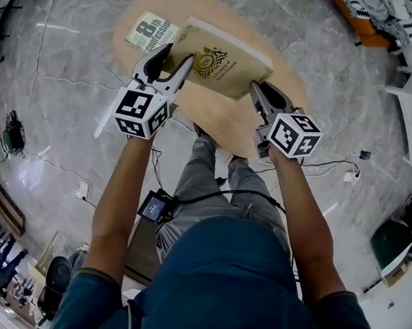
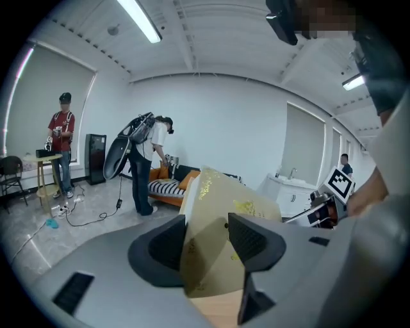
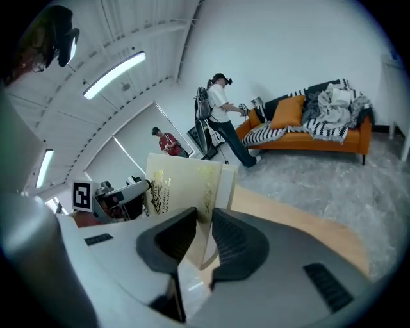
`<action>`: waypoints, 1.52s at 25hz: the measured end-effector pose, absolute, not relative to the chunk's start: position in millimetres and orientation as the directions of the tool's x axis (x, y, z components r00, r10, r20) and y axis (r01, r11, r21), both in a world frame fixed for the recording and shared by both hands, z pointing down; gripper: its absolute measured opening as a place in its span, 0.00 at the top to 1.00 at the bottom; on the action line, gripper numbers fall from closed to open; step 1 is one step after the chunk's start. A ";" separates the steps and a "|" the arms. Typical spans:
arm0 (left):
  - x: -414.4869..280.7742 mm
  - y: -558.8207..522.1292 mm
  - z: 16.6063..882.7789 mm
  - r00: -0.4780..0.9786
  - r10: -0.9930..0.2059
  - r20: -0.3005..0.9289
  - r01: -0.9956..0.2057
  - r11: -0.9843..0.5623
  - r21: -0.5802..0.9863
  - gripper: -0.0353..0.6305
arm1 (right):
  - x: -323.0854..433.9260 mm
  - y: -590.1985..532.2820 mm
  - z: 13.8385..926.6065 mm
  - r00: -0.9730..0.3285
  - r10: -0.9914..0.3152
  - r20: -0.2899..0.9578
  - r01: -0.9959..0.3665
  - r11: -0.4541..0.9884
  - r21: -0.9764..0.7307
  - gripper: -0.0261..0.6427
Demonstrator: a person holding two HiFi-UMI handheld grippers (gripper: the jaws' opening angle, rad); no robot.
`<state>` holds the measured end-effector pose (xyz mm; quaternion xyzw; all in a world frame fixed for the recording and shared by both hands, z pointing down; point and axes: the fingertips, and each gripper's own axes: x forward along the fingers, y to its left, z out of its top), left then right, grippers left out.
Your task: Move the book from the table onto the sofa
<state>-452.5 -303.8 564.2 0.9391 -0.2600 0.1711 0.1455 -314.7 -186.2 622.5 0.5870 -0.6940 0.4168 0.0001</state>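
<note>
L gripper jaws clamped on left edge of the book, R gripper jaws clamped on its right corner. Book held over the round bench, where 1 booklet lies. Sofa well apart.

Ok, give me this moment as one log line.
book: held at both ends over table | left gripper: shut on book | right gripper: shut on book | sofa: across room, not yet reached
</note>
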 end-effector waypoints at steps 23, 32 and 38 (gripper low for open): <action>-403.2 -136.8 334.9 0.812 -0.571 0.119 -0.577 -0.816 0.017 0.65 | -241.2 -51.9 369.5 -0.287 -0.948 0.135 -0.919 0.233 -0.317 0.84; -412.9 -89.5 281.7 0.842 -0.539 0.024 -0.539 -0.842 -0.013 0.65 | -251.4 -0.1 301.1 -0.250 -0.967 0.056 -0.950 0.234 -0.207 0.84; -435.9 -59.4 274.5 0.866 -0.498 -0.031 -0.498 -0.867 0.013 0.65 | -275.9 35.1 273.5 -0.196 -0.980 0.015 -0.973 0.193 -0.127 0.84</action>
